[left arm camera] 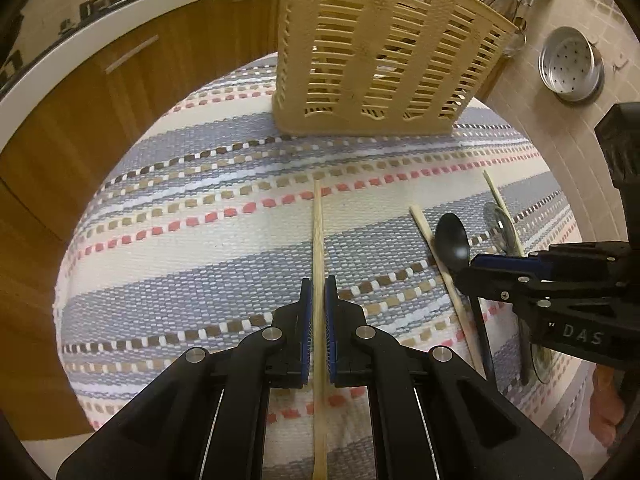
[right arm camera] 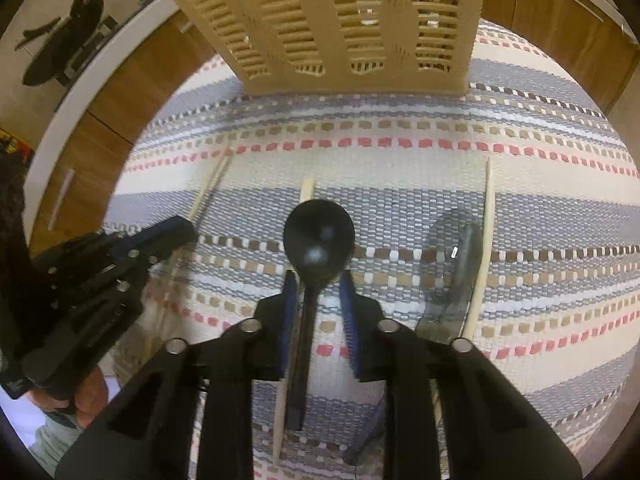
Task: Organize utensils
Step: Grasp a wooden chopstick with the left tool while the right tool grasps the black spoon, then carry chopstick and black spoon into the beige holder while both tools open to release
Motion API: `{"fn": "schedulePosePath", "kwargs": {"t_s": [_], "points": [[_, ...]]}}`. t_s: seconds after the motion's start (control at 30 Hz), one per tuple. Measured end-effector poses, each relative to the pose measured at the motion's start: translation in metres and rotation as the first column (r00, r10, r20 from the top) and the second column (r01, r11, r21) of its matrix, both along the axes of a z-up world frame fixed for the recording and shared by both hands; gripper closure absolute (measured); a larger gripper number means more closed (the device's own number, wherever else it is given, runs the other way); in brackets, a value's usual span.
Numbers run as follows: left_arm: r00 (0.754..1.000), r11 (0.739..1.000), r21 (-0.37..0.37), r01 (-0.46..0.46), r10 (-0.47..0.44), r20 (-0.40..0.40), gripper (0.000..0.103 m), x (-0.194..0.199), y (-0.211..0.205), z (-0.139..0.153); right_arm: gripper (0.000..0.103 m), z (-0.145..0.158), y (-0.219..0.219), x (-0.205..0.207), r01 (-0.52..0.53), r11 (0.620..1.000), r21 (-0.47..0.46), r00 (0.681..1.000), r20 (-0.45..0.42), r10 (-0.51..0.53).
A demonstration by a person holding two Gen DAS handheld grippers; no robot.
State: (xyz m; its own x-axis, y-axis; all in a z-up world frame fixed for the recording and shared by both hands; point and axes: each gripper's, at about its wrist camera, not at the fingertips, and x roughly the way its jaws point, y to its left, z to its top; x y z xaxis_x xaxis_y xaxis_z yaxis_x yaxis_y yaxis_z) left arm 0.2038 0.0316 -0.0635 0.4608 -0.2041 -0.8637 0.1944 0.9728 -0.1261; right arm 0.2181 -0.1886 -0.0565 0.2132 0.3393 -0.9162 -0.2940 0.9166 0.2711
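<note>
A beige slotted utensil basket stands at the far side of the striped cloth; it also shows in the right wrist view. My left gripper is shut on a wooden chopstick that lies along the cloth. My right gripper is open, its fingers either side of the handle of a black spoon. A second chopstick lies under the spoon. A clear plastic spoon and a third chopstick lie to the right. The right gripper also shows in the left wrist view.
The striped woven cloth covers a round table. Wooden cabinets with a white counter stand behind. A perforated metal bowl sits on the tiled floor at right. The left gripper shows at left in the right wrist view.
</note>
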Motion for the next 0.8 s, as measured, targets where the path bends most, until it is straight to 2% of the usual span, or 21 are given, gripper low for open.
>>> {"fn": "schedulePosePath", "kwargs": {"t_s": [0.13,0.3,0.43,0.53,0.57,0.6,0.67,0.77,0.8], "points": [[1.000,1.000,-0.008,-0.001,0.001,-0.006,0.099,0.002,0.003,-0.005,0.090,-0.001,-0.002,0.001,0.010,1.000,-0.029,1.000,-0.009,-0.010],[0.999,1.000,0.017,0.017,-0.017,-0.030,0.096,0.005,-0.003,-0.004,0.090,0.000,0.006,0.004,-0.005,0.996,-0.089,1.000,-0.022,0.003],[0.993,0.997,0.004,0.079,-0.078,-0.092,0.080,0.018,-0.009,-0.003,0.090,-0.001,0.024,0.008,-0.044,0.987,-0.158,0.999,-0.024,0.041],[0.987,0.992,0.047,0.113,-0.107,-0.121,0.082,0.025,-0.016,-0.004,0.093,0.000,0.031,0.005,-0.067,0.978,-0.199,0.998,-0.006,0.067],[0.985,0.990,0.072,0.125,-0.115,-0.125,0.086,0.026,-0.019,-0.004,0.097,-0.001,0.033,0.005,-0.068,0.976,-0.208,0.998,0.001,0.070],[0.986,0.984,0.123,0.133,-0.118,-0.121,0.097,0.026,-0.023,-0.004,0.097,-0.001,0.035,0.005,-0.069,0.975,-0.210,0.997,0.006,0.071],[0.985,0.977,0.157,0.143,-0.126,-0.114,0.099,0.025,-0.025,-0.006,0.098,-0.002,0.031,0.005,-0.063,0.981,-0.182,0.998,0.002,0.065],[0.988,0.983,0.132,0.127,-0.113,-0.106,0.099,0.025,-0.022,-0.005,0.098,0.000,0.023,0.005,-0.057,0.989,-0.137,0.998,0.006,0.058],[0.992,0.991,0.076,0.113,-0.107,-0.073,0.099,0.024,-0.018,-0.002,0.098,0.001,0.021,0.005,-0.060,0.993,-0.100,0.998,0.011,0.061]]}}
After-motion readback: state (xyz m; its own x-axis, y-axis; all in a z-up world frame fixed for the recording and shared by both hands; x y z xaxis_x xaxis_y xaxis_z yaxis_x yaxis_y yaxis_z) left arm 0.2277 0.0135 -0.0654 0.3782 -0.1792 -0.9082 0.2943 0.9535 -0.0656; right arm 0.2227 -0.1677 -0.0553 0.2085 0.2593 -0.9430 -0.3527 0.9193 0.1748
